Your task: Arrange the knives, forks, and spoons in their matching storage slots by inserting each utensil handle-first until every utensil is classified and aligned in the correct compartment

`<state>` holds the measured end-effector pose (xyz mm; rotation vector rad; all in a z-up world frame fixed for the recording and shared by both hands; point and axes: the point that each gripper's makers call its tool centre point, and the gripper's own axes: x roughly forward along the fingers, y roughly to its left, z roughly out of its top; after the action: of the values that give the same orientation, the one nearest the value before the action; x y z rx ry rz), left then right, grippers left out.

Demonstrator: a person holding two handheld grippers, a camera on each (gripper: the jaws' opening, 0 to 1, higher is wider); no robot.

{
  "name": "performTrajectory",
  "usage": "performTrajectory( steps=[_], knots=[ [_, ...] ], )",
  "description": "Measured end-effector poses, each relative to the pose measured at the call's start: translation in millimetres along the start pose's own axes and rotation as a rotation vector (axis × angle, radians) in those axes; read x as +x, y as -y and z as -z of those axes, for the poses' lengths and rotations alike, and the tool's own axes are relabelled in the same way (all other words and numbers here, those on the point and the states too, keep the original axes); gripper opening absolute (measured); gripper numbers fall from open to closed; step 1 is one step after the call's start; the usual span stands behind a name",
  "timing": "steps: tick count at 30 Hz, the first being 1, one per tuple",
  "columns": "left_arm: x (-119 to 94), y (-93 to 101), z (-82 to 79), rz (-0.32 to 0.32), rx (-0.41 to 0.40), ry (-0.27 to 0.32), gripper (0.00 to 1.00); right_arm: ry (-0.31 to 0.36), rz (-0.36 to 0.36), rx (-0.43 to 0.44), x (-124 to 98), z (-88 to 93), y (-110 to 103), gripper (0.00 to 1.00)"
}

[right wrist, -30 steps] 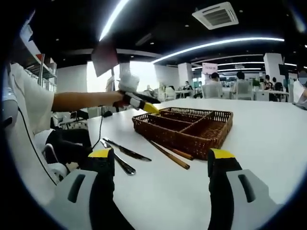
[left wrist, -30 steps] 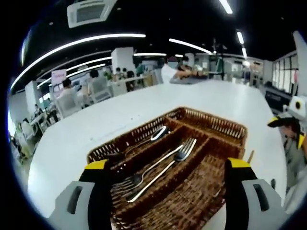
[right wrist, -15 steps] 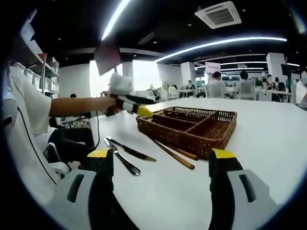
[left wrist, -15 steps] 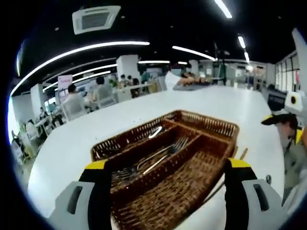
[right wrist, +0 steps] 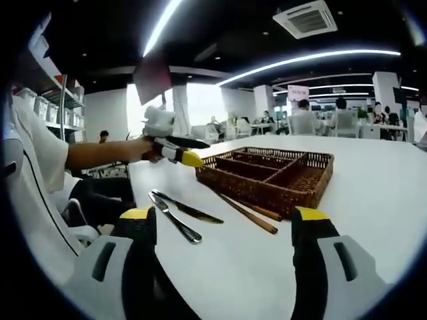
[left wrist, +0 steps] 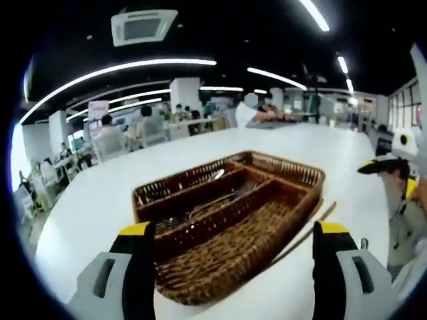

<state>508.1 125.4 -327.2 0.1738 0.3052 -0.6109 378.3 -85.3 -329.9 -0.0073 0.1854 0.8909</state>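
A brown wicker tray [left wrist: 233,250] with long slots sits on the white table. Forks [left wrist: 213,203] lie in its middle slot and a spoon [left wrist: 215,175] in the far one. My left gripper [left wrist: 233,267] is open and empty, just short of the tray's near end. In the right gripper view the tray [right wrist: 293,193] stands ahead, with two knives [right wrist: 179,215] side by side on the table left of it. My right gripper [right wrist: 223,260] is open and empty, short of the knives. The left gripper [right wrist: 175,151] hovers by the tray's left end.
A pair of brown chopsticks [right wrist: 248,213] lies along the tray's near side, also seen as chopsticks [left wrist: 303,233] at its right. The person's arm [right wrist: 100,155] reaches in from the left. The right gripper [left wrist: 383,165] shows at the right. Seated people and tables fill the background.
My left gripper has drawn back and dropped lower, away from over the tray; the forks stay in their slot. The right gripper has barely moved.
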Motion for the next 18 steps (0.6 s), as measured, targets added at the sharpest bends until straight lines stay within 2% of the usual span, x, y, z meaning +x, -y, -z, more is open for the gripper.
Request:
performTrajectory(
  steps=[9,18],
  knots=[
    [-21.1,11.3,3.5,-0.019,0.034,0.024,1.00,-0.004,-0.019,-0.004,4.7,-1.0,-8.0,0.90],
    [-39.0,14.6,21.8,-0.021,0.030,0.024,1.00,-0.029,-0.043,-0.025,14.1,0.3,-16.1,0.90]
  ],
)
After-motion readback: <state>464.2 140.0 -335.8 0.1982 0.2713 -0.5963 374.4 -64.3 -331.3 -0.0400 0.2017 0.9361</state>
